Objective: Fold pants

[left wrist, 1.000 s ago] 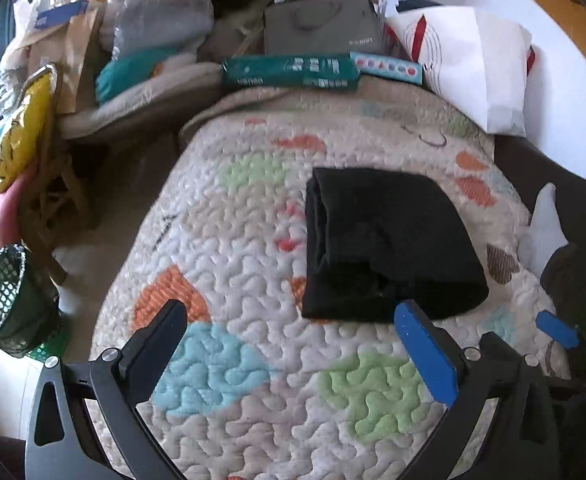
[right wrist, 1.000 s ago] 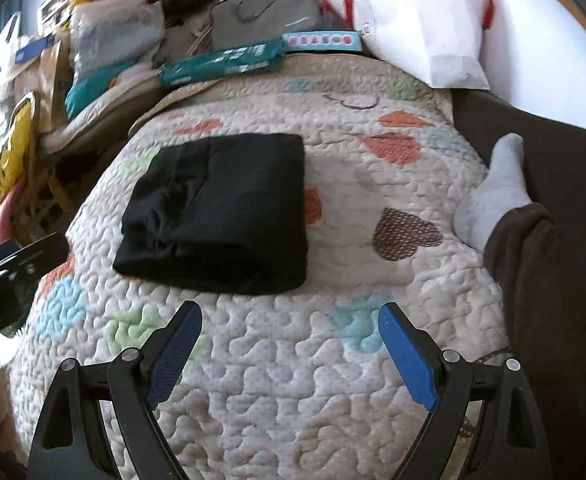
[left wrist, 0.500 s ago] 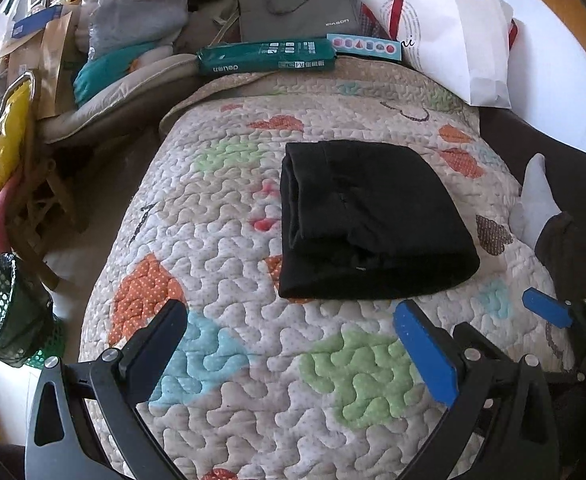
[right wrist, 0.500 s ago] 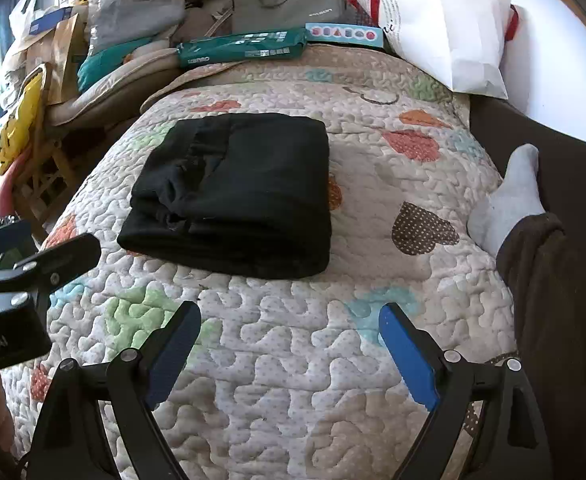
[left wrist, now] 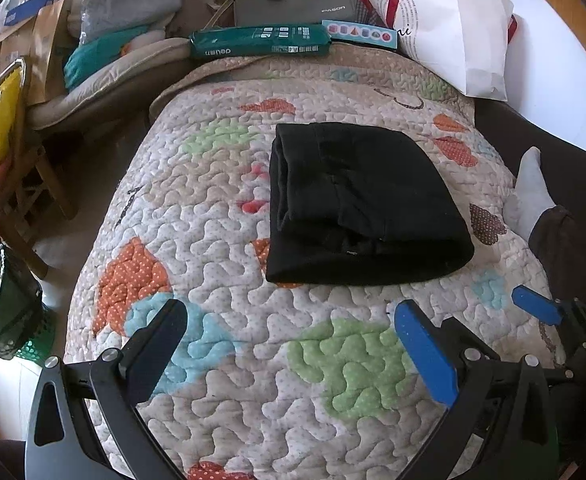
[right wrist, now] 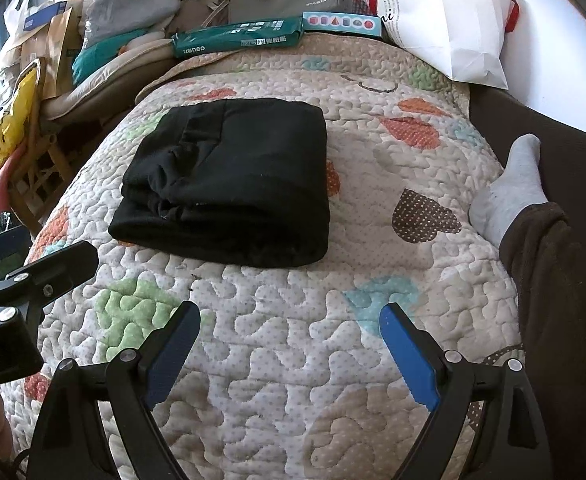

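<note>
Black fabric pants (left wrist: 357, 204) are lying as a compact, thick, roughly rectangular bundle on the quilted bedspread with coloured heart and cloud patches (left wrist: 221, 216), in the middle of the bed. We are judging the folding as essentially finished: several soft layers are stacking on one another, with rounded folded edges along the near and left sides and a few uneven inner layers peeking out at the near left corner. What may be left, at most, is tidying that corner. We are holding the left hand-held gripper (left wrist: 289, 336) wide open above the bedspread, near the bundle's front edge but apart from it, gripping nothing. We are holding the right hand-held gripper (right wrist: 289, 336) likewise wide open and empty, hovering over the puffy, stippled quilting nearer to us than the pants. The cloth is looking matte and limp, the bedspread padded and bumpy.
</note>
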A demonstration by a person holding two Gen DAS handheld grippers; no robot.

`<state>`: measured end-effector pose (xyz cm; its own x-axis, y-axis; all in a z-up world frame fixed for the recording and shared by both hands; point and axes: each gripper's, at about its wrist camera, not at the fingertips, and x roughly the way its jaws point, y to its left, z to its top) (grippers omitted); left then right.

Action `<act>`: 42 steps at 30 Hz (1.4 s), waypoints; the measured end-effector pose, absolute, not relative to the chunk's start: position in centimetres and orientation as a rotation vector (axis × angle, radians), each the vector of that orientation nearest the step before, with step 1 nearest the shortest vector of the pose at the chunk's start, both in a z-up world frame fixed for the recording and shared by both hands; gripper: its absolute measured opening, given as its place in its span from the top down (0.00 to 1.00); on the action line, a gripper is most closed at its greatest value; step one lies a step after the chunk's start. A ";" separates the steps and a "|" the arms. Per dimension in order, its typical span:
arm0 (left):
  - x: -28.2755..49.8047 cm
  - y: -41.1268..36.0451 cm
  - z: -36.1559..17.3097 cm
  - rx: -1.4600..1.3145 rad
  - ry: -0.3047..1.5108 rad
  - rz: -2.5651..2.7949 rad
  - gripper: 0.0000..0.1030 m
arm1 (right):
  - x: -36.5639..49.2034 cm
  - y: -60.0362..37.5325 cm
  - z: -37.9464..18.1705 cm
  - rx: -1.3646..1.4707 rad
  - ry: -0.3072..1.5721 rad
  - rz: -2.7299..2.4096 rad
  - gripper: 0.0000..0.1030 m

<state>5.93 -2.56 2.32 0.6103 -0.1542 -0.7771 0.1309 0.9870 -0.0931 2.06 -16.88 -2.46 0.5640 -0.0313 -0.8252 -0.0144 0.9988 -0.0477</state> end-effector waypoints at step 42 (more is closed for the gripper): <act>5.5 -3.4 1.9 0.011 0.906 -0.175 0.00 | 2.2 -17.6 -2.8 -0.040 0.981 -0.041 0.08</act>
